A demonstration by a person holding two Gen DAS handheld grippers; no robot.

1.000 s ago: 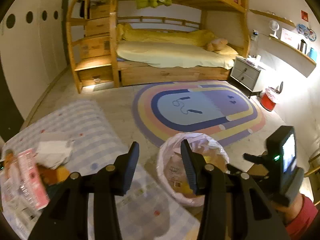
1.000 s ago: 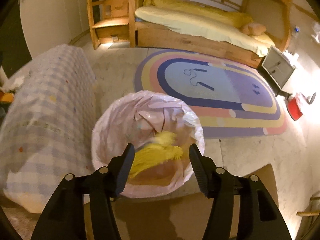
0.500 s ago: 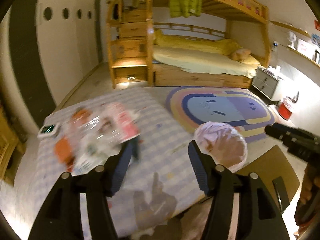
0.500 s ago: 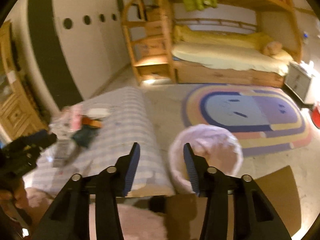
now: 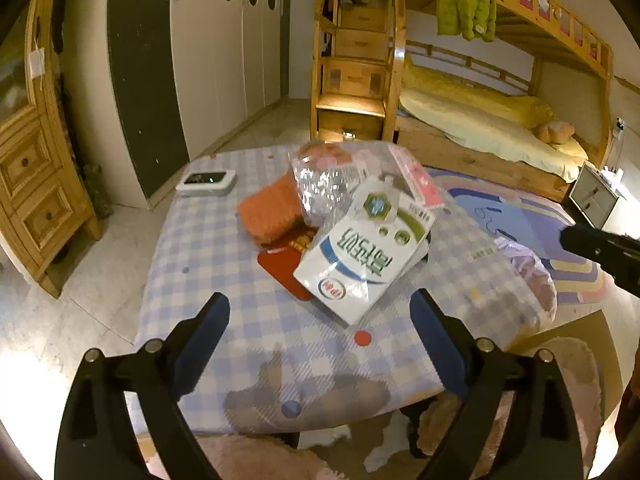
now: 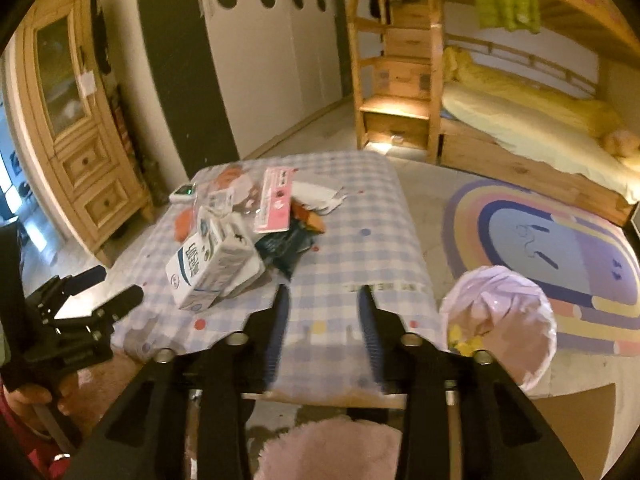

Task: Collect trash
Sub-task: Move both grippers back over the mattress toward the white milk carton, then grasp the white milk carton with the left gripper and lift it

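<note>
A pile of trash lies on the checked table [image 5: 224, 264]: a white milk carton [image 5: 362, 256], a clear plastic bag [image 5: 328, 184], an orange packet [image 5: 270, 214] and a red card [image 5: 286, 266]. My left gripper [image 5: 320, 332] is open and empty, just short of the carton. In the right wrist view the carton [image 6: 210, 262], a pink packet [image 6: 276, 200] and a dark wrapper [image 6: 286, 246] show. My right gripper [image 6: 322, 320] is open and empty above the table's near edge. The bin with a pink liner [image 6: 500, 316] stands right of the table, with yellow trash inside.
A white device [image 5: 206, 181] lies at the table's far left corner. A wooden cabinet [image 5: 36, 184] stands left, a bunk bed [image 5: 480, 120] behind, a striped rug [image 6: 552, 248] on the floor. Cardboard [image 6: 572, 432] lies by the bin.
Both grippers swung left from over the bin to face the table. The yellow trash seen falling at the right gripper lies in the bin. The left gripper has opened wider.
</note>
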